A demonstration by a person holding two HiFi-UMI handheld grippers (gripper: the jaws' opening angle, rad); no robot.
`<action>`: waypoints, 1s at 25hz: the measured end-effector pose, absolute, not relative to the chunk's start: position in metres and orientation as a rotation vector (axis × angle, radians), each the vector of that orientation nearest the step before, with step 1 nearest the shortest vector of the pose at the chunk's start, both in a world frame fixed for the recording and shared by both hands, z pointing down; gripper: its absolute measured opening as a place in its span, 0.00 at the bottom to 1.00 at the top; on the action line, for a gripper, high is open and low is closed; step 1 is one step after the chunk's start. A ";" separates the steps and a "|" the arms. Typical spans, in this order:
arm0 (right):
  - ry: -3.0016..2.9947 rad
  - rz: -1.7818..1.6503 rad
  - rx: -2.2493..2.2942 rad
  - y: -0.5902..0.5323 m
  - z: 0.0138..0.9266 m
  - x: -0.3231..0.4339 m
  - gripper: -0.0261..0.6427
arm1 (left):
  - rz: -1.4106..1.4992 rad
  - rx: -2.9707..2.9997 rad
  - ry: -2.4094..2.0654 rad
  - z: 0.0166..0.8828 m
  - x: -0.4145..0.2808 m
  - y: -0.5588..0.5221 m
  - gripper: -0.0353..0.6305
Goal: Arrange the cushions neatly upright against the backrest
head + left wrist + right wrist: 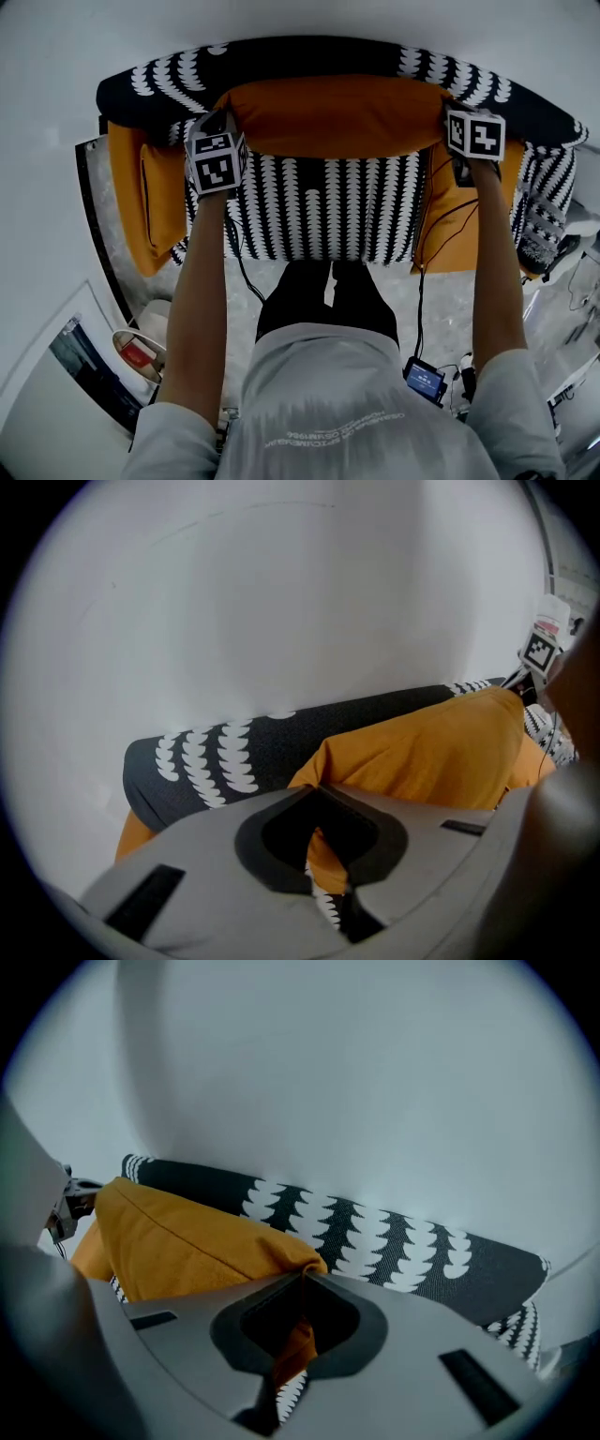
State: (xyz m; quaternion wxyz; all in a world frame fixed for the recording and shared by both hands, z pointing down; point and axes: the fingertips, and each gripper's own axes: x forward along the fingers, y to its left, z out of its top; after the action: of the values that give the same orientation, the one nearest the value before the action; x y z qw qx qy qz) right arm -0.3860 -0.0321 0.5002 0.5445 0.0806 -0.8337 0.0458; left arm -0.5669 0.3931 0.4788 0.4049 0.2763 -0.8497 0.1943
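White wall [300, 17] rises behind a small patterned sofa. We start at our left hand-held gripper [317, 787]. Its jaws are pinched together on the left top corner of the orange cushion [337, 114], and a fold of orange cloth shows in the narrow gap between them. Our right hand-held gripper [302, 1281] is clamped the same way on the cushion's right top corner.

Between the two grips the orange cushion stretches wide. It sits just in front of the backrest [309, 54], a dark roll printed with white scallops. Its lower edge hangs over the rear of the striped seat [319, 211]; we cannot tell whether it rests there.

Further out, the left side cushion [141, 202] leans at the left end of the sofa. The right side cushion [459, 225] leans at the right end, with a black cable [439, 239] trailing down across it. Nearest us, on the marbled floor [431, 309], lies a small device [425, 380] with a lit blue screen.
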 end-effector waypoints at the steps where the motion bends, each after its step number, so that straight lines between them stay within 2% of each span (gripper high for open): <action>1: -1.970 0.112 0.191 -0.034 0.503 -0.391 0.06 | 0.493 0.701 -2.144 0.480 -0.572 0.390 0.10; 9: -1.943 0.017 0.161 -0.046 0.488 -0.398 0.07 | 0.460 0.691 -2.201 0.466 -0.587 0.385 0.11; 11: -1.957 -0.048 0.177 -0.053 0.472 -0.395 0.12 | 0.447 0.683 -2.260 0.450 -0.587 0.387 0.13; 13: -1.988 -0.075 0.205 -0.058 0.454 -0.390 0.19 | 0.408 0.672 -2.298 0.435 -0.585 0.393 0.19; 15: -2.039 -0.064 0.241 -0.061 0.432 -0.383 0.20 | 0.368 0.674 -2.321 0.420 -0.580 0.396 0.22; 25: -2.143 -0.101 0.351 -0.041 0.357 -0.274 0.20 | 0.345 0.827 -2.343 0.367 -0.498 0.368 0.23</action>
State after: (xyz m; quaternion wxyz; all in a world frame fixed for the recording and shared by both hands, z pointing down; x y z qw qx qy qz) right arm -0.2737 -0.0414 0.3570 0.4652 0.1431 -0.8726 -0.0410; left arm -0.4979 0.3679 0.3671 0.3113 0.3133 -0.8876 0.1307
